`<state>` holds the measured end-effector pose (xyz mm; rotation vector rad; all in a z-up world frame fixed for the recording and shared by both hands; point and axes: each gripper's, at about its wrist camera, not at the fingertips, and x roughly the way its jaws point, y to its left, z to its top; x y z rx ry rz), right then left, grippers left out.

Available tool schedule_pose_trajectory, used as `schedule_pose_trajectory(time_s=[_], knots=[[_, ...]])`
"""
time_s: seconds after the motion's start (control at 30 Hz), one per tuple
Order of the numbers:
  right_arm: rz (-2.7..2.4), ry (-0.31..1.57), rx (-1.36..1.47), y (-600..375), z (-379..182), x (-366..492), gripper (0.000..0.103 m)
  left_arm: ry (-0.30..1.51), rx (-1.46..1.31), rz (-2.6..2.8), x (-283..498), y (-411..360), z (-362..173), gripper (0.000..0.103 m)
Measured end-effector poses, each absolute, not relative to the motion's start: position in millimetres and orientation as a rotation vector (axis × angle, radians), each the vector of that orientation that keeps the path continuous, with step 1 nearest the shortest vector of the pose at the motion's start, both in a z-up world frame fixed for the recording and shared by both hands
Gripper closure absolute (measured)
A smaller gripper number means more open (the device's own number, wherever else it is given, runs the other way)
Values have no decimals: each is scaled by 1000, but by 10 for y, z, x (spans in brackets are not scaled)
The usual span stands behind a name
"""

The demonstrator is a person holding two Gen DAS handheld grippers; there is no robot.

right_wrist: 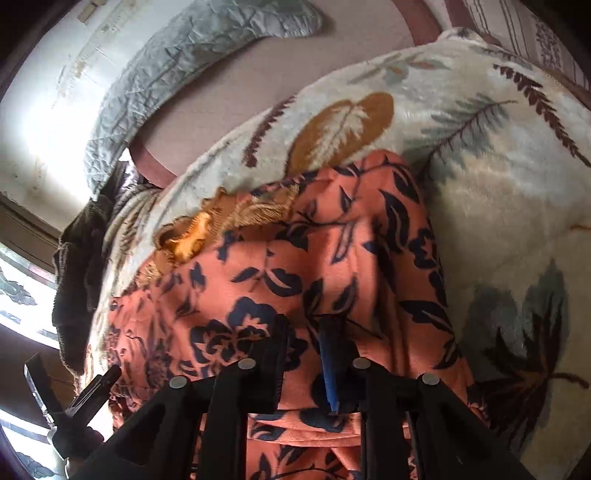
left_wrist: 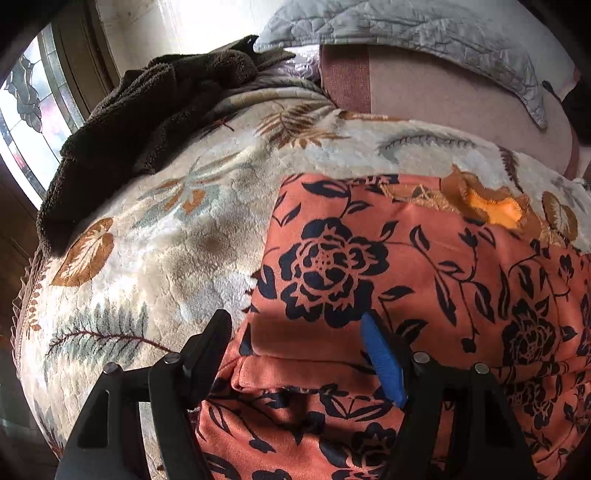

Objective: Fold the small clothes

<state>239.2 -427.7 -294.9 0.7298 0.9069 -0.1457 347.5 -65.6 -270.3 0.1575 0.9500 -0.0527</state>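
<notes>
An orange garment with a dark blue flower print (left_wrist: pixel 388 266) lies on a cream leaf-print blanket (left_wrist: pixel 155 229), with gold lace trim at its far edge (left_wrist: pixel 491 206). My left gripper (left_wrist: pixel 295 325) is open over the garment's near left edge, where a folded hem lies between the fingers. In the right wrist view the same garment (right_wrist: pixel 295 258) is bunched up. My right gripper (right_wrist: pixel 306 328) has its fingers close together with a fold of the garment between them. The left gripper's black tip shows at the lower left of the right wrist view (right_wrist: pixel 99 387).
A dark brown fleece garment (left_wrist: pixel 147 110) lies at the blanket's far left. A grey quilted pillow (left_wrist: pixel 424 33) and a pink sheet (left_wrist: pixel 443 96) are behind. A window (left_wrist: pixel 33 122) is to the left. The blanket extends to the right (right_wrist: pixel 498 184).
</notes>
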Motion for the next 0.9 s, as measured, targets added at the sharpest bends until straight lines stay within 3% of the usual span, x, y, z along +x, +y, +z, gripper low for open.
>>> schedule_pose_trajectory(time_s=[0.1,0.2,0.23,0.47,0.57,0.9], knots=[[-54,829,745,-4143,-2833,2421,82,942,151,-71,3527,-681,-2689,29],[-15,946,697,-3889,-3007,2654,79,1057,203,-72,3634,-757,-3010,26],[-32,1000,666,-3820,-3101,2723,79,1024,204,-59,3613,-751,-2999,21],[18,893,631,-3633,-2798,2643,77,964,230,-90,3491,-795,-2835,21],[39,1052,613,-3502,-3075,2737,39,955,243,-112,3437,-843,-2818,21],[36,861,613,-3589,-2572,2185,39,862,293,-158,3041,-906,-2545,21]])
